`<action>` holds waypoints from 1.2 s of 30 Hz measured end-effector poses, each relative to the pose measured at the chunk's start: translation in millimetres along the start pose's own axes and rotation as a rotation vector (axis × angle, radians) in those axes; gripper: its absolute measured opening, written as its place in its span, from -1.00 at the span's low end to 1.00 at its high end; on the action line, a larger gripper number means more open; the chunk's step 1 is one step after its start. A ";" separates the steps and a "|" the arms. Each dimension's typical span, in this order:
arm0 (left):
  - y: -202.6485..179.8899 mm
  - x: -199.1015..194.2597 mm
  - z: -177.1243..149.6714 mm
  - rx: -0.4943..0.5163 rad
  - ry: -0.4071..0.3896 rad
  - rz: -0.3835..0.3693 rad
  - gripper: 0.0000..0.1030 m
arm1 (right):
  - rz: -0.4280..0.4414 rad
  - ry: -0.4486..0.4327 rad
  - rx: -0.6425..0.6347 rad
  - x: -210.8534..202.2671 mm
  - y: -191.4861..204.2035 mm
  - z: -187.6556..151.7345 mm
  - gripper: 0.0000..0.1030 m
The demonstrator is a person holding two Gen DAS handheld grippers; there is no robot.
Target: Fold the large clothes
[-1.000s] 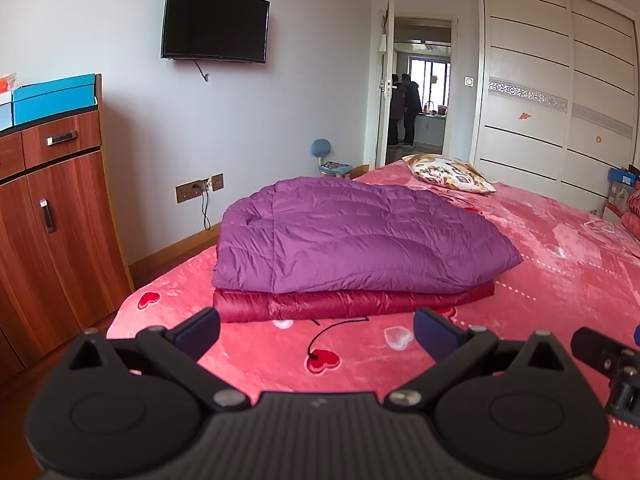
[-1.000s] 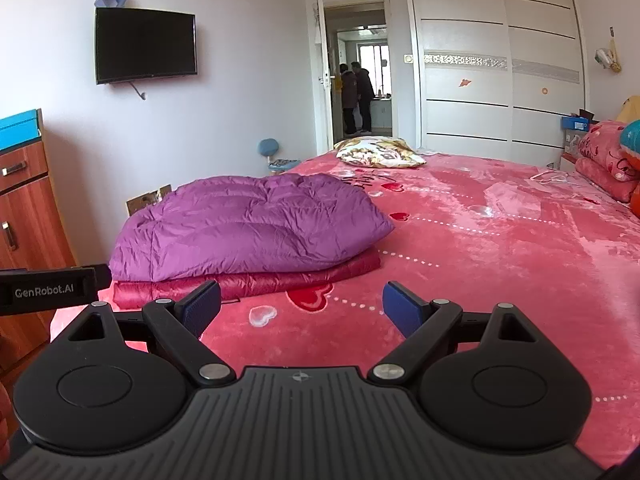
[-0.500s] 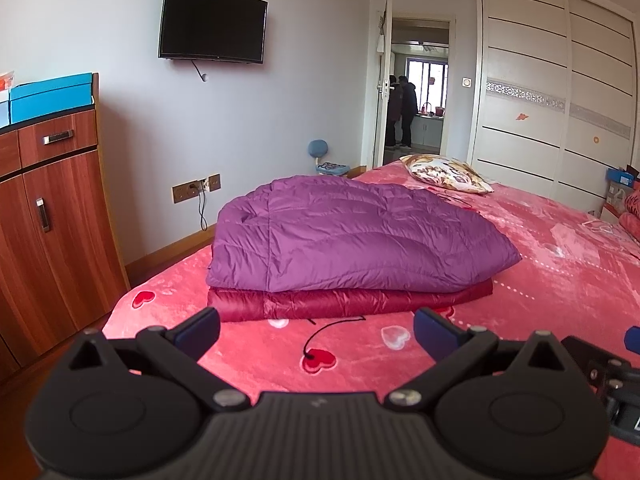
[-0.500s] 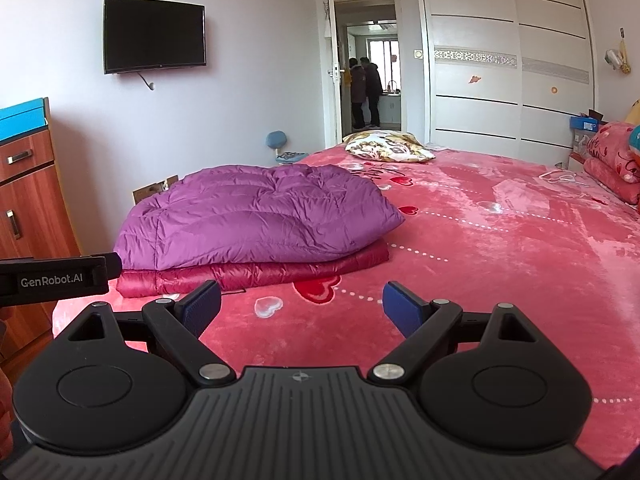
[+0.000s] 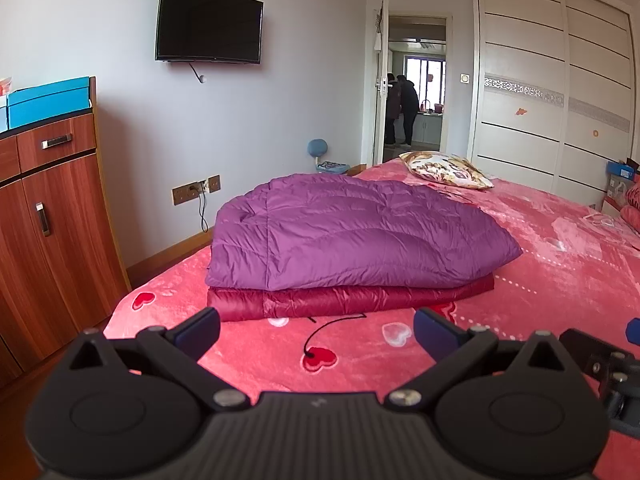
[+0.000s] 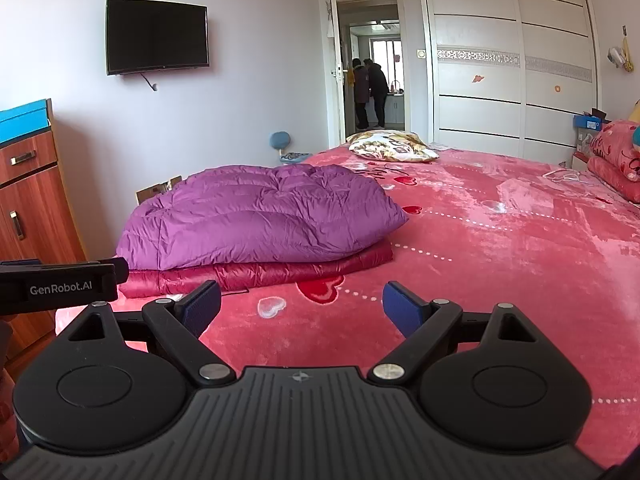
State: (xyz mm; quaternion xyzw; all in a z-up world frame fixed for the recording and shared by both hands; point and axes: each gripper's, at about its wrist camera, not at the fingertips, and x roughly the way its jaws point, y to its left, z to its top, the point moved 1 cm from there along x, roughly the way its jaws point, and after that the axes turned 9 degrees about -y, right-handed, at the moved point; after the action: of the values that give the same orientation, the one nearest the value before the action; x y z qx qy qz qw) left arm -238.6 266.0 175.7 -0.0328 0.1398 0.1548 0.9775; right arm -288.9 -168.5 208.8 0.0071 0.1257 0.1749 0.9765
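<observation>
Pink bed (image 5: 560, 280) nearer than before, folded purple coat (image 5: 352, 236) untouched, both grippers' fingers (image 6: 202, 306) spread.

Open red heart-printed plush bedspread (image 6: 500, 264) stretches wide to the right, nothing standing on it until the floral cushion (image 6: 392, 146) at the far edge. Dead ahead on the left, the puffy purple quilted down coat (image 5: 352, 232) heaps up on a flat folded dark-red down garment (image 5: 344, 300), blocking that side. A bare strip of bedspread lies between the stack and both pairs of spread fingers (image 5: 198, 330) (image 6: 402, 312). Further left, the reddish-brown wooden cabinet (image 5: 52, 232) walls off the bed's edge.
</observation>
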 end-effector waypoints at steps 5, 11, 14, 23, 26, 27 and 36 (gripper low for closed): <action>-0.3 0.3 -0.2 0.000 0.001 0.000 0.98 | 0.005 -0.001 0.000 0.4 0.4 -0.2 1.00; -0.7 1.5 -0.9 -0.003 0.007 -0.003 0.98 | 0.006 -0.004 -0.004 1.4 1.5 0.3 1.00; -1.0 1.7 -1.4 -0.003 0.008 -0.004 0.98 | 0.009 -0.003 -0.001 2.1 1.3 0.1 1.00; -2.4 3.9 -3.3 -0.002 0.008 -0.007 0.98 | 0.015 0.000 -0.007 4.1 2.7 -0.5 1.00; -4.0 3.5 -3.5 0.003 0.005 -0.008 0.98 | 0.016 0.000 -0.009 4.3 3.2 -0.7 1.00; -4.5 3.4 -3.7 0.005 0.005 -0.008 0.98 | 0.017 0.001 -0.009 4.4 3.2 -0.7 1.00; -7.2 4.8 -5.5 0.011 0.010 -0.009 0.98 | 0.024 0.006 -0.009 5.4 2.7 -1.4 1.00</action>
State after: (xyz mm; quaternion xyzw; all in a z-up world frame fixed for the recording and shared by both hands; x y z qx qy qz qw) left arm -233.4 260.0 169.3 -0.0291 0.1454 0.1493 0.9776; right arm -285.2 -164.2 206.3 0.0037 0.1278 0.1874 0.9739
